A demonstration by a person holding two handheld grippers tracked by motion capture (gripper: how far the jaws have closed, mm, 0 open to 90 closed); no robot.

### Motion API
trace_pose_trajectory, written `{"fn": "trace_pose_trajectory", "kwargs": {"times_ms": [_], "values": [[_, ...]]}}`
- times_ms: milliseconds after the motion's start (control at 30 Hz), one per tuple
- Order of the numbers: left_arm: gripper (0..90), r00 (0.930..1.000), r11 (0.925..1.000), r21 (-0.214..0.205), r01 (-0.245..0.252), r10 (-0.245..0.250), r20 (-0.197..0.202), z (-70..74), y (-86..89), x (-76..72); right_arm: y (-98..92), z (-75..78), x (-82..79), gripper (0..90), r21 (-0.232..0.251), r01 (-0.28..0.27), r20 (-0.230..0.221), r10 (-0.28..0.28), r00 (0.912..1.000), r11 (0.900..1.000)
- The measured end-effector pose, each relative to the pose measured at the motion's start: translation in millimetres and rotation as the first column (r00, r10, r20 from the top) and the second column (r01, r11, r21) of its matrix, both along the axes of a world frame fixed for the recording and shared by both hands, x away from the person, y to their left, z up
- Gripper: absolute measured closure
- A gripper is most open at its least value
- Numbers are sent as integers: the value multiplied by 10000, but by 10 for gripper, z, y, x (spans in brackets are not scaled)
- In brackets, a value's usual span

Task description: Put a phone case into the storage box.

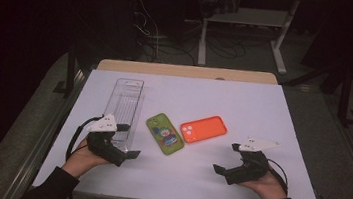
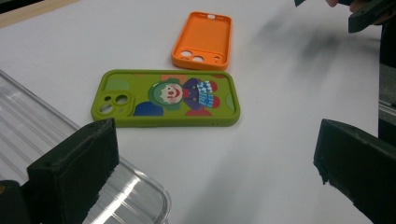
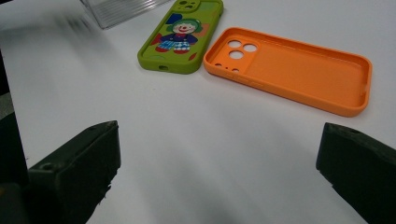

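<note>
Resting on white table [image 1: 264, 109], dim room w/ cables – both grippers wide open, holding nothing

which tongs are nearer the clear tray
Left. The left tongs sit right at the near end of the clear tray; the right tongs rest across the table, beyond both phone cases.

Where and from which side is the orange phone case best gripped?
Probably across its raised long rims: the orange phone case lies flat, hollow side up, so one jaw could go inside the wall. The open right tool is nearer; come from that side, away from the green clown case lying close by.
</note>
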State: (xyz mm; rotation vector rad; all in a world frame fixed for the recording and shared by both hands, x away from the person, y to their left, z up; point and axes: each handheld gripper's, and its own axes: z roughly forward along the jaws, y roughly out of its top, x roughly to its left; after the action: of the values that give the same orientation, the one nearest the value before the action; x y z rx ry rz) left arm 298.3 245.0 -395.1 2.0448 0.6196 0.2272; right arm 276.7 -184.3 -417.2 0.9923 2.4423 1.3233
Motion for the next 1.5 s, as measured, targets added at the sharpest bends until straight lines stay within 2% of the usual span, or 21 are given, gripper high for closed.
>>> {"fn": "trace_pose_trajectory", "kwargs": {"times_ms": [367,567,667,833,1067,1133,1233,1333,1400,1500], "values": [[0,9998,9996,-174,212,-213,-63,49,-178,65,-25,11,28,0,123,5,-14,-5,10000,9999],[0,9989,9990,-43,447,-448,-120,30,-310,80,-33,54,103,0,35,111,78,-111,9999,9999],[0,9984,9984,-161,534,-536,-161,38,-377,93,-31,96,176,0,76,262,137,-263,9996,9996],[0,9975,9976,-89,690,-692,-151,31,-475,121,-19,117,266,0,73,308,121,-309,9995,9995],[0,9956,9959,-194,886,-891,-290,-16,-600,149,58,152,487,0,-179,119,-49,-120,9999,9998],[0,9952,9952,-344,917,-928,-317,-20,-658,168,80,163,548,0,-206,132,-51,-133,9999,9997],[0,9952,9952,-301,931,-939,-262,-43,-702,190,112,178,639,0,-365,132,-77,-135,9999,9992],[0,9953,9953,-310,916,-925,-272,-51,-722,190,145,189,736,49,-335,138,-221,-146,9996,9993],[0,9954,9953,-293,920,-927,-238,-70,-735,186,169,184,815,121,-578,252,-360,-273,9990,9980],[0,9951,9951,-278,950,-958,-262,-83,-742,179,195,156,957,204,-783,669,-872,-737,9935,9947]]}}
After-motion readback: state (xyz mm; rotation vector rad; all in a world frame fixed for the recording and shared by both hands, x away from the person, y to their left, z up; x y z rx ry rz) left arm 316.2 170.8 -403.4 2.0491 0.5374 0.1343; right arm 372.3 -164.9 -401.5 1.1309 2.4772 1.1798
